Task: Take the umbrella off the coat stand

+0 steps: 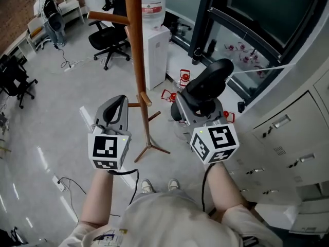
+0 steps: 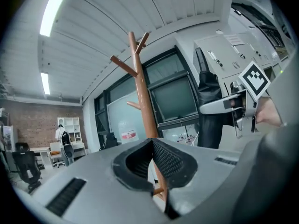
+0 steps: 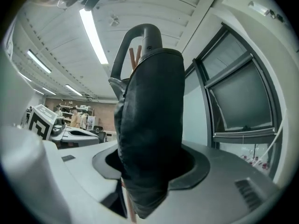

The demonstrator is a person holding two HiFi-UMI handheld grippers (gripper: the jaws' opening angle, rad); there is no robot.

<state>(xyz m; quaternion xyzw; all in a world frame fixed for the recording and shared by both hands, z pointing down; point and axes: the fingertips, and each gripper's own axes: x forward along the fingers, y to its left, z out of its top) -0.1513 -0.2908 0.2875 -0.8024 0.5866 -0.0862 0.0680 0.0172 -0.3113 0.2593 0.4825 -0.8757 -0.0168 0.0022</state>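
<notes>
The wooden coat stand [image 1: 136, 60] rises at the middle of the head view, with pegs near its top [image 2: 135, 55]. A black folded umbrella [image 1: 208, 81] with a grey curved handle [image 3: 140, 34] stands upright to the right of the pole, apart from it. My right gripper [image 1: 198, 106] is shut on the umbrella's body [image 3: 149, 139], which fills the space between its jaws. My left gripper [image 1: 119, 102] is left of the pole, shut with nothing in it; its pads [image 2: 163, 157] meet at the tips. In the left gripper view the umbrella [image 2: 209, 106] hangs right of the stand [image 2: 145, 106].
A white water dispenser [image 1: 154, 48] stands behind the stand's base. Office chairs [image 1: 109, 40] are at the back left. Grey cabinets [image 1: 288, 138] line the right, a dark-framed window [image 1: 247, 24] is ahead. Small red items [image 1: 184, 77] lie on the floor.
</notes>
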